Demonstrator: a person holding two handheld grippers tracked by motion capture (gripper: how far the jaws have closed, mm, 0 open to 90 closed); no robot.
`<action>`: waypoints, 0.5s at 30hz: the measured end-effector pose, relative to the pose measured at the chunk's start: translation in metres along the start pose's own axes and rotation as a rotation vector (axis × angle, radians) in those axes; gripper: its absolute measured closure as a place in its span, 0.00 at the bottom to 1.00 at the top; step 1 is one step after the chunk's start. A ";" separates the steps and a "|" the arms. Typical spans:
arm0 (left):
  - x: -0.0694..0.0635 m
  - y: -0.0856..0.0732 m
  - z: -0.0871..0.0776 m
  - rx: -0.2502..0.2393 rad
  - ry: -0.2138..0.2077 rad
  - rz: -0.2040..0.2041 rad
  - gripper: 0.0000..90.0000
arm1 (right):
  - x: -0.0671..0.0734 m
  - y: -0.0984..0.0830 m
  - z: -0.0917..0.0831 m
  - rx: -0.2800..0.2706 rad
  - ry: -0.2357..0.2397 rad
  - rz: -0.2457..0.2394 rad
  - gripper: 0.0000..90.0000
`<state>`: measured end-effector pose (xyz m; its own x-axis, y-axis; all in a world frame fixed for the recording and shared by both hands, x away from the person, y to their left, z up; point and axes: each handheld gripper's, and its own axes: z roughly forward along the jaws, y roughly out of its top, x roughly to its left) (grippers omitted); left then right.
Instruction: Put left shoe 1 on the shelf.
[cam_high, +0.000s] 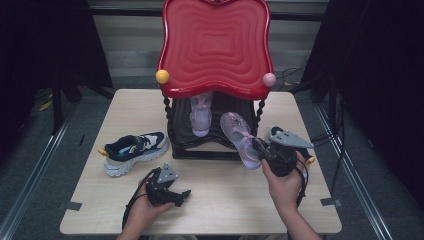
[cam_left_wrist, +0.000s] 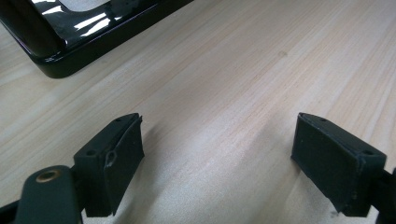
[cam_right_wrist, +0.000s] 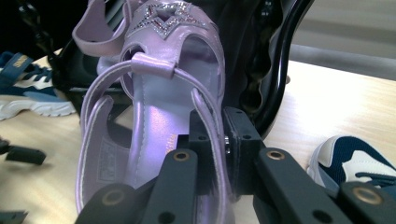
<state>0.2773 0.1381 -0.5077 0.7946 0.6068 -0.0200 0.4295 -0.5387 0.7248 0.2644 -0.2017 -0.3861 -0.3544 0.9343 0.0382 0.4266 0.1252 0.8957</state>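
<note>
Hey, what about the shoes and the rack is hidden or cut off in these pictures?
- Second lilac sandal, high view: its top hidden under the red rack top.
- Sneaker by the right tongs, right gripper view: cut off by the edge and the jaws.
- Held sandal: heel hidden behind the jaws.

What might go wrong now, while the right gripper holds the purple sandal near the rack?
1. The right gripper pinches only the thin side edge of the purple sandal, so the sandal may slip or twist out.
2. The sandal is close to the black rack and its twisted post; it may hit them or catch a strap.
3. It could knock the other sandal off the shelf.
</note>
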 end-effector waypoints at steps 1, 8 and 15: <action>0.000 0.000 0.000 0.000 0.000 0.000 0.18 | 0.001 0.001 0.002 0.000 -0.005 0.001 0.91; 0.000 0.000 0.000 0.000 0.000 0.000 0.18 | 0.005 0.006 0.014 0.000 -0.042 0.013 0.91; 0.000 0.000 0.000 0.000 0.000 -0.001 0.18 | 0.010 0.011 0.024 -0.001 -0.074 0.014 0.91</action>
<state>0.2773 0.1381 -0.5077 0.7943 0.6072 -0.0203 0.4299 -0.5381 0.7250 0.2859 -0.1826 -0.3863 -0.2856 0.9582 0.0178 0.4299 0.1114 0.8960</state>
